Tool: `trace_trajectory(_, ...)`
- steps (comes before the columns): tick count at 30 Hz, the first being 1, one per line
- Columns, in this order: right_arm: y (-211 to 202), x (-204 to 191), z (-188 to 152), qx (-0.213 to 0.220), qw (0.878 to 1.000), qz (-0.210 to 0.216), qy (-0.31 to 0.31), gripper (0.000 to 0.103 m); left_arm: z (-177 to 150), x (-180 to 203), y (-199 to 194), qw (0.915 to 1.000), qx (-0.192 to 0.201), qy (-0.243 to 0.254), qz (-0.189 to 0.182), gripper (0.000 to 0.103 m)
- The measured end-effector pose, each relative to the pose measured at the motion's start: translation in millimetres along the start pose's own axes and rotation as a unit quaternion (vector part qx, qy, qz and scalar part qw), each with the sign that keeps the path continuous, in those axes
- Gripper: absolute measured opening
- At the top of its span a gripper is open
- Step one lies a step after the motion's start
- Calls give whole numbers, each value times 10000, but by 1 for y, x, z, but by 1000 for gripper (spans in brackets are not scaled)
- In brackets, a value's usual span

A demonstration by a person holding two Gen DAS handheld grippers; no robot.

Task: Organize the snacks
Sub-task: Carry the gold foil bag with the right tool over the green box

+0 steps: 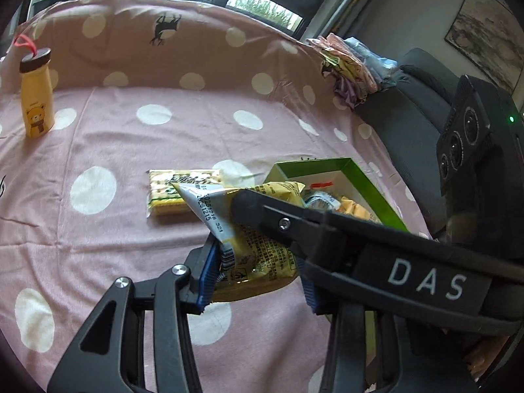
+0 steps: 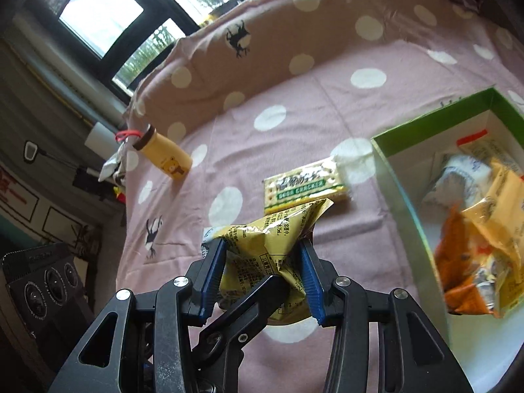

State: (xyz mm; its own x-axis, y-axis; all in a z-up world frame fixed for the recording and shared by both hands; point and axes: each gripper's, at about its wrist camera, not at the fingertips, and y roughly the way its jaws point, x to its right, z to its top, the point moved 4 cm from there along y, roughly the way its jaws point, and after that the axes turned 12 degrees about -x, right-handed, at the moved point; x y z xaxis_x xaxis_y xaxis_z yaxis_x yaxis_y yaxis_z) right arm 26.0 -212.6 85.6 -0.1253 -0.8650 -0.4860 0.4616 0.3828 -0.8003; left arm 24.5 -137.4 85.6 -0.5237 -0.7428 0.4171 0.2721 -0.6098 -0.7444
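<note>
Left wrist view: left gripper [image 1: 258, 268] and right gripper [image 2: 262, 278] both pinching same yellow snack packet [image 1: 255, 255], raised above polka-dot cloth [image 1: 131, 229]. Cracker pack [image 2: 304, 185] flat on cloth beside green box [image 2: 393, 170] holding other snacks.

Dotted cloth [image 1: 137, 216] (bottle [image 1: 36, 98], crackers [image 1: 170, 193], box [image 1: 363, 180])

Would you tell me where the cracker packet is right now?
The cracker packet lies flat on the dotted cloth, left of the green box, just beyond the held yellow bag.
</note>
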Motion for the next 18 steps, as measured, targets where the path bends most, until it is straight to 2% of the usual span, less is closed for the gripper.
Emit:
trace_trajectory(6, -37, 33, 7, 482, 9984, -172, 241, 49, 17, 49, 20, 9982, -89, 592, -73, 42)
trace_trajectory(11, -68, 73, 9, 944, 9926, -162, 748, 49, 26, 89, 39, 9929, -84, 1161, -255, 42)
trace_trajectory(14, -80, 94, 9, 1151, 9874, -268, 1052, 49, 28, 103, 55, 9910, -197, 1267, -379, 42)
trace_trajectory(18, -84, 119, 7, 1208, 9811, -330, 1473, 49, 28, 114, 76, 9900, -461, 1253, -449, 42)
